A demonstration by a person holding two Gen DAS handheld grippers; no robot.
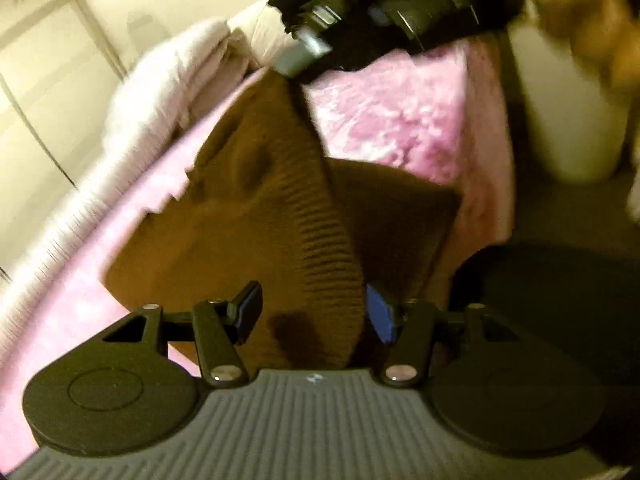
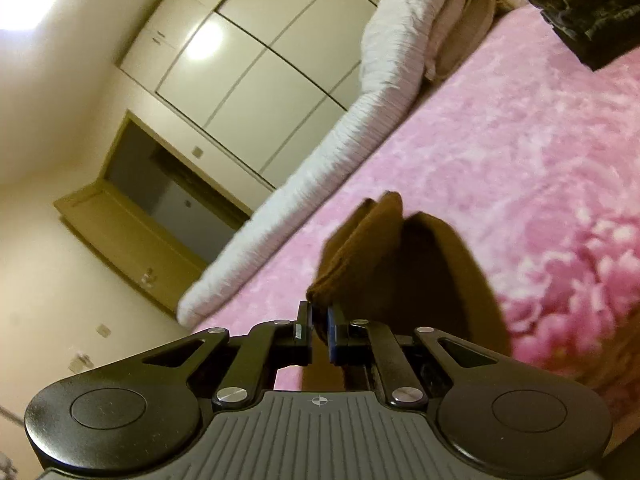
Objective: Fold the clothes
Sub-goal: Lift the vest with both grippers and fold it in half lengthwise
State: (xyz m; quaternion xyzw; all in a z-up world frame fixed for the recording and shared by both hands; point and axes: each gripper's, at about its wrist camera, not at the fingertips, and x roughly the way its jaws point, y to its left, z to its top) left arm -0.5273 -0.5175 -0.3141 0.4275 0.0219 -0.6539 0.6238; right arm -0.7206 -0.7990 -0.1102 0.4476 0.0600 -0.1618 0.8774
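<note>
Here the right gripper [image 2: 319, 330] pinches the brown garment's [image 1: 256, 216] edge at lower centre, lifting it off the pink bed [image 2: 500, 152] for folding, while the left gripper [image 1: 312, 312] hovers half-open, empty, over its ribbed hem.

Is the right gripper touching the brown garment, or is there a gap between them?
Touching. In the right wrist view the right gripper has its pads closed on a folded edge of the brown garment, with no gap visible between pad and cloth.

Motion blur smeared the person's hand [image 1: 592, 20] at the left wrist view's top right, and the brown garment's [image 1: 256, 216] lower edge was hidden behind the gripper body.
</note>
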